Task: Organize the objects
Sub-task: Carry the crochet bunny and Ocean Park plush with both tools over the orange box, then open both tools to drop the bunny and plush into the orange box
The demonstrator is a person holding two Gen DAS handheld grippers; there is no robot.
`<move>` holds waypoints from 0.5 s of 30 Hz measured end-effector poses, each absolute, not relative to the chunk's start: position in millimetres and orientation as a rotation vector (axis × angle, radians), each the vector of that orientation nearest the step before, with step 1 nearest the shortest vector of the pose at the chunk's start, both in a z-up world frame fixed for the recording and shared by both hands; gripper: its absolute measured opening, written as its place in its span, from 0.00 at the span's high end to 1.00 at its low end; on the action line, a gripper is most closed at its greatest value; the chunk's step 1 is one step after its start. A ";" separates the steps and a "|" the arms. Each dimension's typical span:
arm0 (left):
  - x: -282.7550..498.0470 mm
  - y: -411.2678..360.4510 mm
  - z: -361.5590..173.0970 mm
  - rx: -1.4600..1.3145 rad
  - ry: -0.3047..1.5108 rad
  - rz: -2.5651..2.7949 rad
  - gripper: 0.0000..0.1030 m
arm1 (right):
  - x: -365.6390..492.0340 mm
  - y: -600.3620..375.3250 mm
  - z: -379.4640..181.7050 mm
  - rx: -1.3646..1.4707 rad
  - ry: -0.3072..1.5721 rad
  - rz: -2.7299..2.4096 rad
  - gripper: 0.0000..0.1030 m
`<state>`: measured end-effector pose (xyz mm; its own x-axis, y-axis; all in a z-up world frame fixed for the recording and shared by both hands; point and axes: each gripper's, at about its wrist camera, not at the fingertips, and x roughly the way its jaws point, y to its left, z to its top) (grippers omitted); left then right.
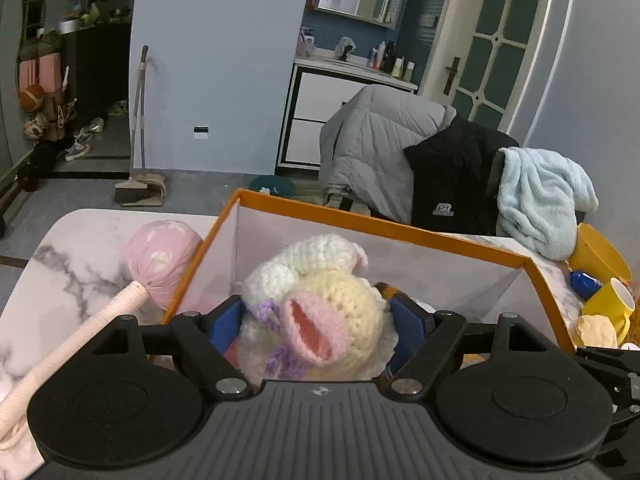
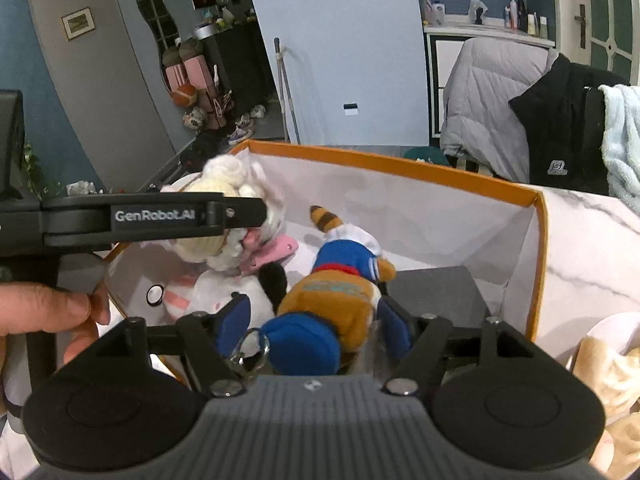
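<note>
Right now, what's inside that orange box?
Inside the orange box lie a brown plush toy in blue, a white plush toy and a dark flat block. The crocheted doll hangs above in the left hand-held gripper. Whatever lies beneath them is hidden.

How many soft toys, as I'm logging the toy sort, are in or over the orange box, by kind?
Crocheted toy: 1
Plush toys: 2, the brown-and-blue plush and the white plush
Total: 3
</note>
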<state>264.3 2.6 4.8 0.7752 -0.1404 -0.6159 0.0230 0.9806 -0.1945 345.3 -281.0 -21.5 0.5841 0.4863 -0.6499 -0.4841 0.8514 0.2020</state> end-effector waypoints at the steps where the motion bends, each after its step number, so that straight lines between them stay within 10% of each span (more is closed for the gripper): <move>1: 264.2 4.3 5.1 -0.183 0.677 -0.089 0.10 | 344.1 -281.9 -21.3 0.007 0.760 0.565 0.30; 15: 247.6 7.1 27.0 -0.141 0.557 -0.112 0.06 | 336.4 -284.7 -18.6 0.022 0.741 0.583 0.31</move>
